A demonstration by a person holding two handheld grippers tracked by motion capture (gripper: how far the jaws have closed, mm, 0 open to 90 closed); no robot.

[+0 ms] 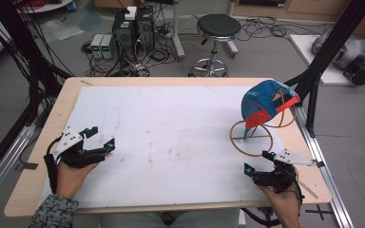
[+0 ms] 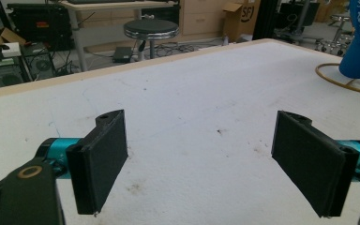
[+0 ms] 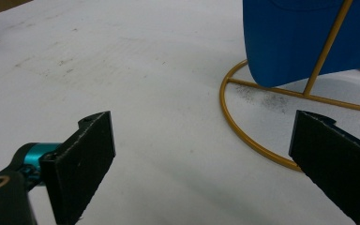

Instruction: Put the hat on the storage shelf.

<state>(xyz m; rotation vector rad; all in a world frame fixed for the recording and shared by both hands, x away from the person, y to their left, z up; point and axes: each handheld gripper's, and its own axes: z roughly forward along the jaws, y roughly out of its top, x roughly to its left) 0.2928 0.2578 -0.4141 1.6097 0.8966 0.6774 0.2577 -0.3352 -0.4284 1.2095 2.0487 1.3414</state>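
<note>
Altogether: one cap (image 1: 262,100) on one wire stand (image 1: 252,138); left gripper (image 1: 99,137) and right gripper (image 1: 256,161) jaws spread, empty.

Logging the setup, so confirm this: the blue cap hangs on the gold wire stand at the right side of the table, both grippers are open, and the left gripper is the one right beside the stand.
One thing is wrong: the right gripper, not the left gripper, sits beside the gold wire stand, as the high view shows. The blue cap does hang on it, and both grippers are open.
</note>
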